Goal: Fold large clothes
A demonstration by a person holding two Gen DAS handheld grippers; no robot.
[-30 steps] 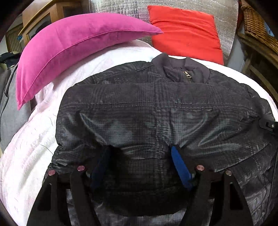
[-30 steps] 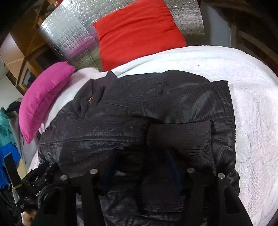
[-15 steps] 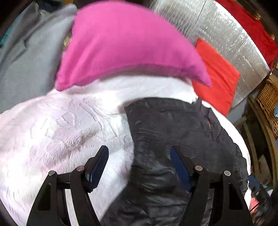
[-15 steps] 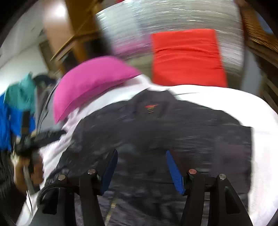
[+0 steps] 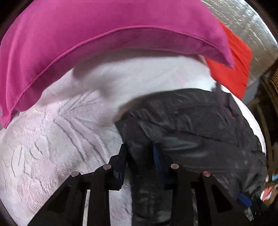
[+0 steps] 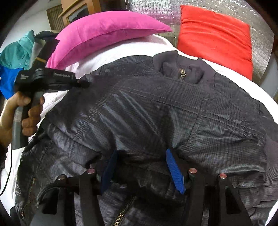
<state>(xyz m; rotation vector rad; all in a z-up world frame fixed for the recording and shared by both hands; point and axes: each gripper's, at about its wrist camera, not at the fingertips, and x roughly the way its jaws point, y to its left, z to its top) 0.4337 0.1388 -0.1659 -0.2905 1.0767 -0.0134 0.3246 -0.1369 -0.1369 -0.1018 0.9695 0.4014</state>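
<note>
A dark grey zip-up jacket [image 6: 156, 107] lies spread front-up on the white bedspread [image 6: 121, 50], collar and zipper pull [image 6: 182, 73] toward the pillows. In the left wrist view my left gripper [image 5: 139, 156] sits at the jacket [image 5: 191, 130]'s left edge. Its jaws are closing, and a bunch of the dark fabric fills the narrow gap between the pads. The right wrist view shows a hand holding that left gripper [image 6: 85, 84] at the jacket's left side. My right gripper [image 6: 140, 166] stands open over the jacket's lower middle, blue pads apart, fabric lying under them.
A pink pillow [image 6: 104, 33] and a red pillow [image 6: 215, 38] lean at the head of the bed against a silver foil panel [image 6: 149, 8]. Teal and blue clothes [image 6: 17, 50] hang at the far left. Bare bedspread [image 5: 52, 147] stretches left of the jacket.
The left gripper swung from the jacket's middle to its left edge and its jaws narrowed on the fabric. The right gripper moved from the right sleeve's cuff to the lower middle, still open.
</note>
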